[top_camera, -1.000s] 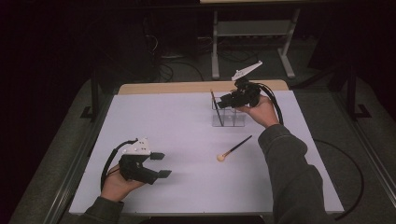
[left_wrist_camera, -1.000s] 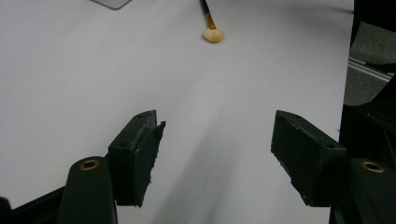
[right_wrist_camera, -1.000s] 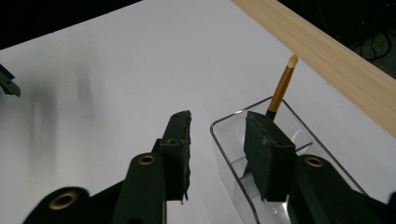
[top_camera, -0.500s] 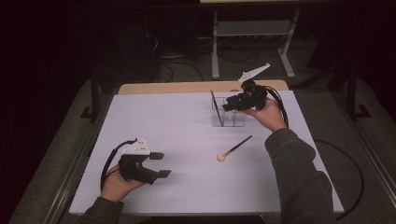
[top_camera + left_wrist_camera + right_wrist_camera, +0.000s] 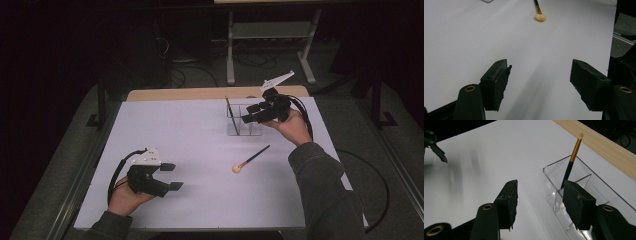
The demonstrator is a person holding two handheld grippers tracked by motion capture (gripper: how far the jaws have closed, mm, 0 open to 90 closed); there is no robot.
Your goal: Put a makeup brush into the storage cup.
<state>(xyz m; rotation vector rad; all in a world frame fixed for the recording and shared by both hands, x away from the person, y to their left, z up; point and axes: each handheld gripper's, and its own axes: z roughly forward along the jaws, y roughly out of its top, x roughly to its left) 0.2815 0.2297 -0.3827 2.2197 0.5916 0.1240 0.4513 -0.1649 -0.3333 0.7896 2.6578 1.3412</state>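
Observation:
A dark-handled brush (image 5: pixel 231 116) (image 5: pixel 571 163) stands tilted in a clear plastic organizer (image 5: pixel 248 130) (image 5: pixel 551 182) at the back right of the white table. My right gripper (image 5: pixel 248 114) (image 5: pixel 540 205) hovers just right of the organizer. Its jaws have just been opening and nothing is between them. A second brush (image 5: pixel 250 159) with a pale round head (image 5: pixel 540 17) lies flat on the table in front of the organizer. My left gripper (image 5: pixel 172 176) (image 5: pixel 540 82) rests at the front left, open and empty, and points toward that brush.
A wooden strip (image 5: pixel 200 93) runs along the table's far edge. A metal stand (image 5: pixel 270 35) and cables sit on the floor behind. My left gripper (image 5: pixel 434 145) shows far off in the right gripper view. White table surface (image 5: pixel 200 140) spreads between the two hands.
My right gripper has drifted a little to the right, away from the upright brush, and its jaws stand wider. The left hand and both brushes have kept still.

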